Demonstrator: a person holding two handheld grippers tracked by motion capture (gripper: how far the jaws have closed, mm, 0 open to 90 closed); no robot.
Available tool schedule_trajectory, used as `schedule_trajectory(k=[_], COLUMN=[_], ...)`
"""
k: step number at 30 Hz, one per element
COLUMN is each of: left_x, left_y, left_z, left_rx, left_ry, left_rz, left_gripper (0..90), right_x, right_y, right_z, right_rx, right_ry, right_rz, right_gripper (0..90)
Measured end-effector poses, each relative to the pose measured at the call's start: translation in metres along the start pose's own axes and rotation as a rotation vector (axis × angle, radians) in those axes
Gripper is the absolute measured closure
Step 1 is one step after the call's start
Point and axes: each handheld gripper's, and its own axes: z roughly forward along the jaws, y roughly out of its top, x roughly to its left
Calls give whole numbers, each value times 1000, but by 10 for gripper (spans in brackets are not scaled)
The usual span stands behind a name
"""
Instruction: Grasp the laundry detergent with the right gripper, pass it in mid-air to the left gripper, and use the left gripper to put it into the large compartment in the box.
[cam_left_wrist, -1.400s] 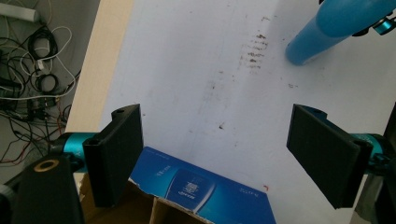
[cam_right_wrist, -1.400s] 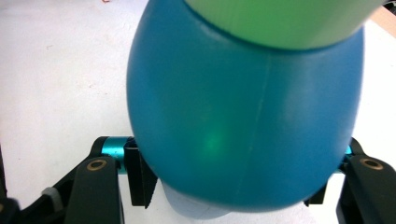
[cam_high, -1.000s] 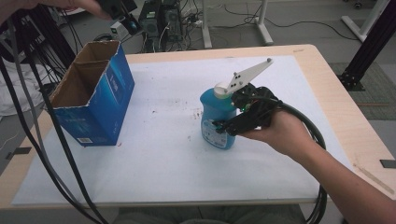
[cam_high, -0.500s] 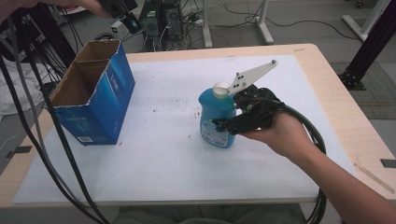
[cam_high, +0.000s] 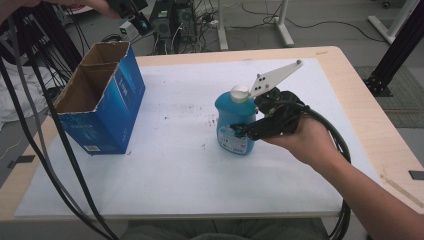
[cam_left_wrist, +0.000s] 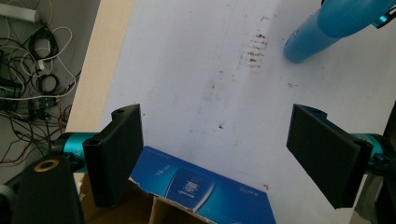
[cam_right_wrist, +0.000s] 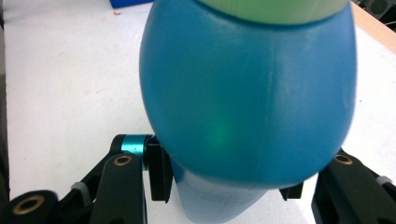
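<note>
Between the right gripper's (cam_high: 248, 131) jaws, which have just been closing and now clench it, the bottle (cam_high: 234, 120) stands upright on the worktop (cam_high: 170, 165); left gripper's (cam_left_wrist: 215, 156) jaws gape, released.

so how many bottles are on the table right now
1. A blue bottle with a pale cap stands upright right of the table's middle, clamped in the right gripper. The open blue box at the left could hide others.

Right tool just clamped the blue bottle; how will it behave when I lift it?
The blue bottle looks smooth and rounded where the right tool grips it, so it may slip or twist. It seems fairly full, probably heavy. Standing upright and tall, it might tip if nudged.
</note>
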Motion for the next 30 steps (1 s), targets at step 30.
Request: schedule_trajectory(k=[30], left_x=[-37], left_y=[43], left_z=[-12], left_rx=[-75], left_ry=[-165], left_rz=[202], left_gripper=[188], right_x=[-41], right_y=[127], right_z=[-41], right_rx=[-6], right_ry=[202], right_rz=[-163], right_gripper=[488])
